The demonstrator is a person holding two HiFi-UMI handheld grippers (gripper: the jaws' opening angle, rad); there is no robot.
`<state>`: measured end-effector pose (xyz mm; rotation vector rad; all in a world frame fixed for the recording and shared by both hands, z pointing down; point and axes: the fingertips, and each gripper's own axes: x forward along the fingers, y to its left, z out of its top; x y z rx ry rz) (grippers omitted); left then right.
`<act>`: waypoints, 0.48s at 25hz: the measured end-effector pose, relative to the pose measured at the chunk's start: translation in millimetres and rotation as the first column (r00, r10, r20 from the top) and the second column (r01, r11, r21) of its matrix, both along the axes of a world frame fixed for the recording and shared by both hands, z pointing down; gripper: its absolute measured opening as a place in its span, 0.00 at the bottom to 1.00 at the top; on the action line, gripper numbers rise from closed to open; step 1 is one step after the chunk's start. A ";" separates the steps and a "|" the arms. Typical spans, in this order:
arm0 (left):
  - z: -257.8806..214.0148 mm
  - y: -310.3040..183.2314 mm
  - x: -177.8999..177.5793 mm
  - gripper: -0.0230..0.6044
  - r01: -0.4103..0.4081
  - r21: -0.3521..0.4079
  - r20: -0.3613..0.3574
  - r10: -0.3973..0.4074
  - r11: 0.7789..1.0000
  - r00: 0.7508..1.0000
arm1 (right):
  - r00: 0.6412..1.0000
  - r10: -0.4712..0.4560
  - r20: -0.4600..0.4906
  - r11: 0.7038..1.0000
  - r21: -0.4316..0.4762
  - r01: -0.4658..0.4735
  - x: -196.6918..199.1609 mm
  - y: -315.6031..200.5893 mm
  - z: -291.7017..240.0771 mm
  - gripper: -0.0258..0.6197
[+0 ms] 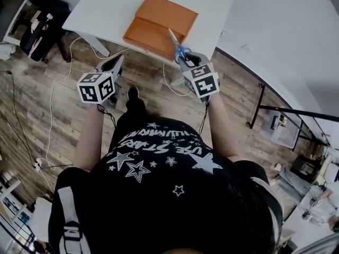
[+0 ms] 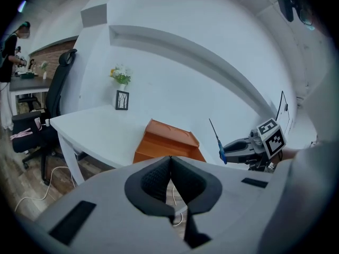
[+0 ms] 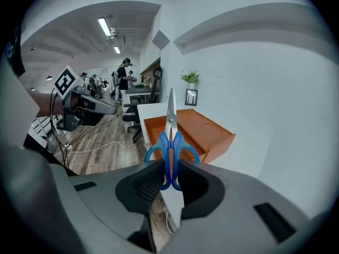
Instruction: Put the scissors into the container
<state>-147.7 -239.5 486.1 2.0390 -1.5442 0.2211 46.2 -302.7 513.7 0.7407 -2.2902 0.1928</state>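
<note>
Both scissors (image 3: 170, 134) handles partly hidden between right gripper (image 3: 170, 169) jaws

White table (image 1: 106, 9) at my 12 o'clock, standing on wood floor (image 1: 32, 115). Orange container (image 1: 159, 23) lies on it at the edge nearest me. Framed picture (image 2: 122, 100) and small plant (image 2: 121, 76) at far edge by the wall. White cable (image 1: 53, 120) on floor, my 9 o'clock.

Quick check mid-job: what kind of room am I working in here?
Likely an open office or lab: a white table holding the orange container, an office chair beside it, and ceiling strip lights farther back.
</note>
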 end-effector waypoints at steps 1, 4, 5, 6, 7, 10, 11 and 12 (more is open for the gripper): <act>0.2 -10.3 -4.0 0.07 -0.007 -0.001 -0.003 0.007 1.000 1.000 | 1.000 0.002 -0.005 1.000 -0.003 -0.002 -4.6 -8.3 1.0 0.19; 0.0 -37.6 -19.2 0.07 -0.030 -0.005 -0.008 0.029 1.000 1.000 | 1.000 0.005 -0.019 1.000 -0.014 -0.005 -22.4 -29.2 2.5 0.19; 0.4 -45.2 -24.9 0.07 -0.036 -0.008 -0.011 0.036 0.999 0.999 | 1.000 0.003 -0.024 1.000 -0.017 -0.003 -28.8 -34.1 2.8 0.19; 0.9 -52.0 -30.4 0.07 -0.042 -0.010 -0.013 0.042 0.999 0.999 | 1.000 -0.001 -0.030 1.000 -0.019 0.000 -35.2 -38.0 3.2 0.19; 1.4 -58.1 -35.9 0.07 -0.048 -0.013 -0.016 0.048 0.999 0.999 | 0.999 -0.007 -0.037 1.000 -0.022 0.006 -41.7 -41.2 3.9 0.19; 0.8 -75.6 -49.7 0.07 -0.069 -0.016 -0.022 0.068 0.998 0.997 | 0.998 -0.027 -0.065 0.999 -0.034 0.024 -59.3 -50.5 6.9 0.19; 0.4 -81.9 -53.1 0.07 -0.077 -0.017 -0.023 0.077 0.997 0.997 | 0.997 -0.031 -0.074 0.999 -0.040 0.028 -63.7 -54.4 8.4 0.19; 0.0 -88.2 -56.3 0.07 -0.086 -0.017 -0.023 0.085 0.996 0.996 | 0.996 -0.035 -0.085 0.998 -0.046 0.031 -67.8 -58.1 10.0 0.19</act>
